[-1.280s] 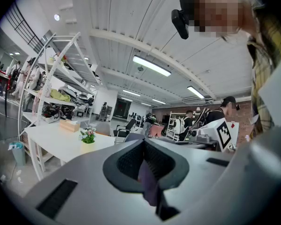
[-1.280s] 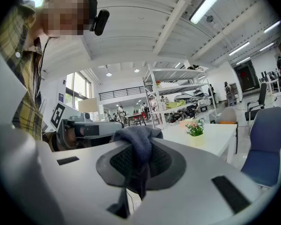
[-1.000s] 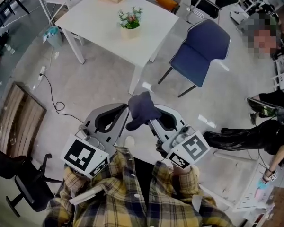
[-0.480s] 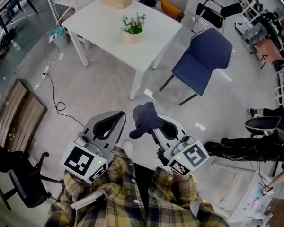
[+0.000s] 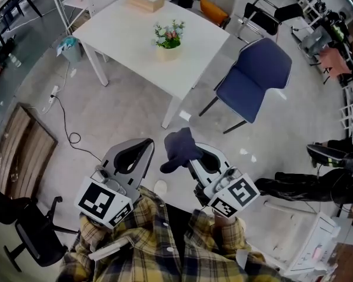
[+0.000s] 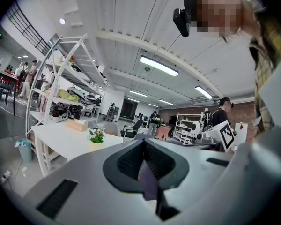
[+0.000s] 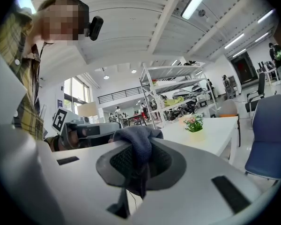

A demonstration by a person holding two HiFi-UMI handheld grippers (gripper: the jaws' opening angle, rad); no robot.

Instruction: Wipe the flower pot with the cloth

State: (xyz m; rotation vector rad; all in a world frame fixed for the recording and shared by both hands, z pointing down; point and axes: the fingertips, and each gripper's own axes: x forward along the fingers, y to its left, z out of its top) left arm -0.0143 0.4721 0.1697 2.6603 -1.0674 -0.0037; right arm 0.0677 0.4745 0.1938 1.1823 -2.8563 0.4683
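A small cream flower pot [image 5: 168,51] with green leaves and pink blooms stands on the white table [image 5: 129,31], far ahead of both grippers. It also shows as the flower pot [image 6: 96,136] and the flower pot [image 7: 195,127] in the two gripper views. My right gripper [image 5: 188,150] is shut on a dark blue cloth [image 5: 179,147], which bunches up over its jaws as the cloth [image 7: 136,146]. My left gripper [image 5: 146,148] is shut with nothing held, its jaws together at the left gripper [image 6: 145,146]. Both are held at waist height, pointing roughly level toward the table.
A blue chair [image 5: 252,75] stands right of the table. A tissue box [image 5: 145,0] lies at the table's far end. A bin [image 5: 69,44] and a cable [image 5: 65,119] lie on the floor at left, a wooden panel [image 5: 20,151] and a black chair [image 5: 29,234] nearer left. White shelving [image 6: 65,88] is behind.
The view has shifted: table and pot lie slightly right and lower in the picture than a second ago. Both grippers keep their places in the frame, the cloth still in the right one.
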